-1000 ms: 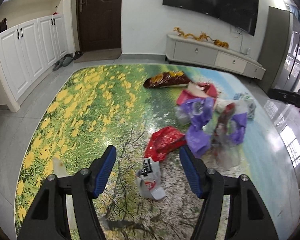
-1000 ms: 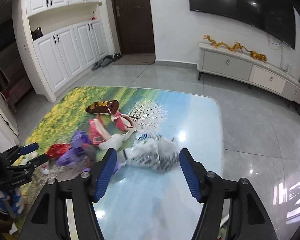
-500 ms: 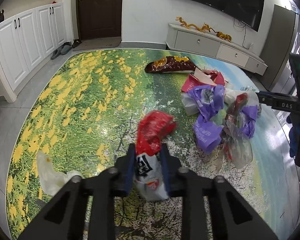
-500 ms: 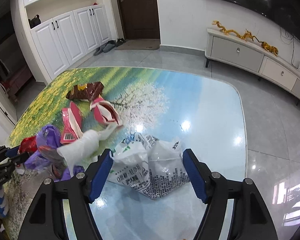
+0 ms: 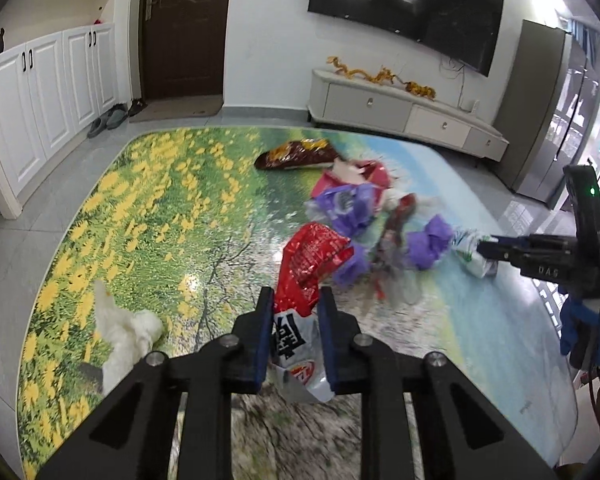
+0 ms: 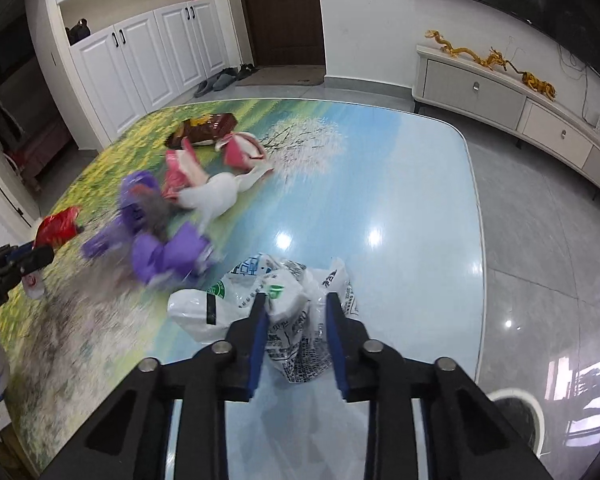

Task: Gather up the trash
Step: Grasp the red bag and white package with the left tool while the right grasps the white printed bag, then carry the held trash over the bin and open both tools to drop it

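Observation:
My left gripper point(image 5: 296, 300) is shut on a red and white snack wrapper point(image 5: 306, 268) and holds it over the printed table point(image 5: 160, 208). My right gripper point(image 6: 296, 304) is shut on a white printed plastic bag point(image 6: 296, 312) near the table's blue end. Between them lies a heap of trash: purple bags point(image 5: 348, 204), pink wrappers point(image 6: 180, 172), a white bag point(image 6: 216, 196) and a brown snack packet point(image 5: 296, 154). The right gripper also shows in the left wrist view point(image 5: 488, 250), and the left gripper in the right wrist view point(image 6: 32, 260).
A crumpled white bag point(image 5: 124, 332) lies on the table left of my left gripper. A white TV cabinet point(image 5: 400, 112) stands beyond the table, white cupboards point(image 5: 40, 92) at the left and a dark door point(image 5: 184, 28) behind. The table's edge point(image 6: 476, 216) is at my right.
Both grippers went from open to shut. The left closed on the red and white wrapper and lifted it. The right closed on the white plastic bag.

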Demonstrator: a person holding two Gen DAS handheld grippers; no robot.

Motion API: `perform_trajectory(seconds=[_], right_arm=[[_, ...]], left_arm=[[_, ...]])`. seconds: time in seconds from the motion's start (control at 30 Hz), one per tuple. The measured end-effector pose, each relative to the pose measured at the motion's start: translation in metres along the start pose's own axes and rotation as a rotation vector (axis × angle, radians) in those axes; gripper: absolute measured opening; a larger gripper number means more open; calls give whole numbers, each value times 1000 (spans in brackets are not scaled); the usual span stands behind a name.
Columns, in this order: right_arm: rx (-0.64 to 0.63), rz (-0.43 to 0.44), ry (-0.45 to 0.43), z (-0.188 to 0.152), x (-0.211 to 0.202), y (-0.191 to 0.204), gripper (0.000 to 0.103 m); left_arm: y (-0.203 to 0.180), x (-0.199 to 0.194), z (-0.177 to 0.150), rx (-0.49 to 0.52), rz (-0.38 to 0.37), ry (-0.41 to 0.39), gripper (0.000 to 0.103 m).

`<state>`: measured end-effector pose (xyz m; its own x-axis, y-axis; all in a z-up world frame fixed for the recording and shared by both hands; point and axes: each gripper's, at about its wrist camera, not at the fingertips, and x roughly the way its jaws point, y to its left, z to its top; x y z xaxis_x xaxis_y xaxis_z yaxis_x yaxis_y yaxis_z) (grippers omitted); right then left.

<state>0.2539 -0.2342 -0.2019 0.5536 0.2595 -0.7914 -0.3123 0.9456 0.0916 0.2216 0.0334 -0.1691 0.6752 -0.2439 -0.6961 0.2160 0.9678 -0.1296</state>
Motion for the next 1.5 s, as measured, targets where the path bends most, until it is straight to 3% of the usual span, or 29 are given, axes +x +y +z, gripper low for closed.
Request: perform_trajectory(seconds=[0.23, 0.63, 0.8, 0.93, 1.13, 1.37, 1.5], right_arm=[[15, 26, -79, -26, -55, 18, 20], [4, 54, -308, -47, -166, 35, 20], [68, 21, -386, -66, -200, 2, 20], [140, -51, -406, -91, -214, -36, 20], [325, -143, -374, -152, -214, -115, 20], [545, -154, -346, -210, -195, -188, 20], [628, -148, -318, -231, -181, -218, 20]], left_arm=[[-14, -43, -3, 21, -28, -70, 20], [-61, -97, 9, 95, -104, -159, 20], [-102, -95, 19, 162, -176, -144, 20], [-143, -80, 29, 202, -274, -83, 20], [-246, -48, 36, 372, -376, -4, 20], [-360, 11, 27, 493, -453, 130, 20], [-406, 39, 22, 529, -474, 169, 21]])
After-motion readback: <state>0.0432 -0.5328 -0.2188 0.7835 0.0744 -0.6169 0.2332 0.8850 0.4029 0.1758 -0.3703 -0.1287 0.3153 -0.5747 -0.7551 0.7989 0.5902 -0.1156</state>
